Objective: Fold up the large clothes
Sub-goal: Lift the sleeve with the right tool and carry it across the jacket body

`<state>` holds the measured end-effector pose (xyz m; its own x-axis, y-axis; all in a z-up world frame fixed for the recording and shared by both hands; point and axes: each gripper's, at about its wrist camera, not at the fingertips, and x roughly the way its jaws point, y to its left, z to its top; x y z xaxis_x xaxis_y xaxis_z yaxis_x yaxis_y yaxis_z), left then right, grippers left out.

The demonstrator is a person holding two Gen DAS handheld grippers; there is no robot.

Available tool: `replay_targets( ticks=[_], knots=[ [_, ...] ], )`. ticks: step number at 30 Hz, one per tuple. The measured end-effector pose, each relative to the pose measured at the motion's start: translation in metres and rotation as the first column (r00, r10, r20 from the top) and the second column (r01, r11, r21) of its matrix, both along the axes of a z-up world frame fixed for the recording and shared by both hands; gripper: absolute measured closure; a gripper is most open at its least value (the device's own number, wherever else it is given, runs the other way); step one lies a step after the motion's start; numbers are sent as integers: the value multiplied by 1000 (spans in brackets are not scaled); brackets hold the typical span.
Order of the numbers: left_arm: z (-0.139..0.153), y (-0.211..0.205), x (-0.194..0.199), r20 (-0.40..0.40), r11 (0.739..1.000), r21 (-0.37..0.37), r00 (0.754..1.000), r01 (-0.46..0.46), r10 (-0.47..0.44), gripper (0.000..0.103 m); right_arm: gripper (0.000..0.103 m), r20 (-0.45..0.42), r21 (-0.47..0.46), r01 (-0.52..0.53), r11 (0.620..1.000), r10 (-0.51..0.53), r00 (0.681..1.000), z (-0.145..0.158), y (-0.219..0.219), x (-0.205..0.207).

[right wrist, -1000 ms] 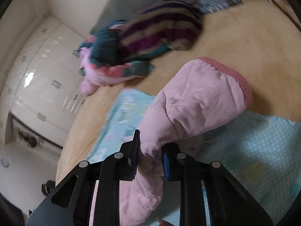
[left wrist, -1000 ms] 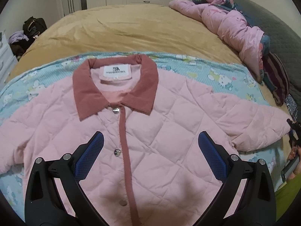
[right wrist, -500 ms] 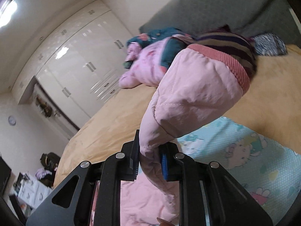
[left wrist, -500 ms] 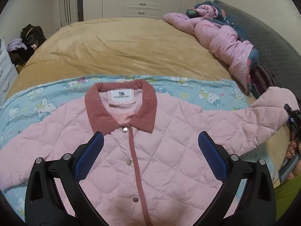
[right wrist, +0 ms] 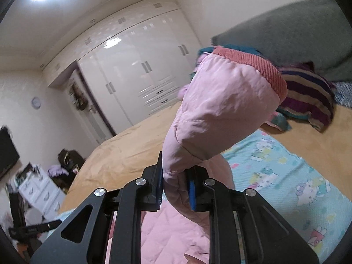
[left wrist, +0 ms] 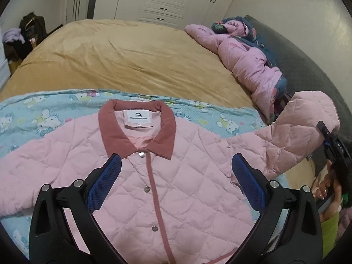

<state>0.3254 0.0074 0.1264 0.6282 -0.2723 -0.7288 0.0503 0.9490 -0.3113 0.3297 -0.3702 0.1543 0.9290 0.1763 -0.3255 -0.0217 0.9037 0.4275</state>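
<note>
**Bedroom scene: jacket sleeve raised off the bed**

White wardrobes (left wrist: 158, 2) are lining the far wall behind a bed (left wrist: 123, 55) with a tan cover. Across the lower half of the left wrist frame, a pink quilted jacket (left wrist: 180, 187) is lying front-up on a blue cartoon-print blanket (left wrist: 44, 114), collar toward the wardrobes. Left tongs (left wrist: 176, 180) are hovering above its chest with jaws apart, gripping nothing. Right tongs (right wrist: 175, 187) are clamping the jacket's sleeve (right wrist: 220, 114), which is standing up at centre frame, ribbed cuff (right wrist: 253, 68) uppermost. Other clothes (left wrist: 246, 59) are lying bunched at upper right.
</note>
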Motion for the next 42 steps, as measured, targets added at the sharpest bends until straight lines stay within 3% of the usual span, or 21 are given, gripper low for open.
replay_targets(
  ticks=[11, 21, 33, 42],
  knots=[
    [13, 62, -16, 38, 999, -28, 998, -46, 47, 9, 86, 16, -63, -163, 985, 164, 986, 9, 101, 6],
    [16, 118, -29, 66, 982, -167, 993, -83, 95, 9, 86, -36, -99, -275, 956, 273, 961, -7, 182, 9],
    [-13, 152, -30, 36, 962, -248, 992, -110, 122, 9, 86, -109, -129, -384, 914, 371, 922, -58, 259, 11],
    [-48, 166, -30, 6, 935, -337, 993, -108, 117, 9, 86, -202, -162, -462, 872, 430, 880, -120, 314, 8]
  ],
)
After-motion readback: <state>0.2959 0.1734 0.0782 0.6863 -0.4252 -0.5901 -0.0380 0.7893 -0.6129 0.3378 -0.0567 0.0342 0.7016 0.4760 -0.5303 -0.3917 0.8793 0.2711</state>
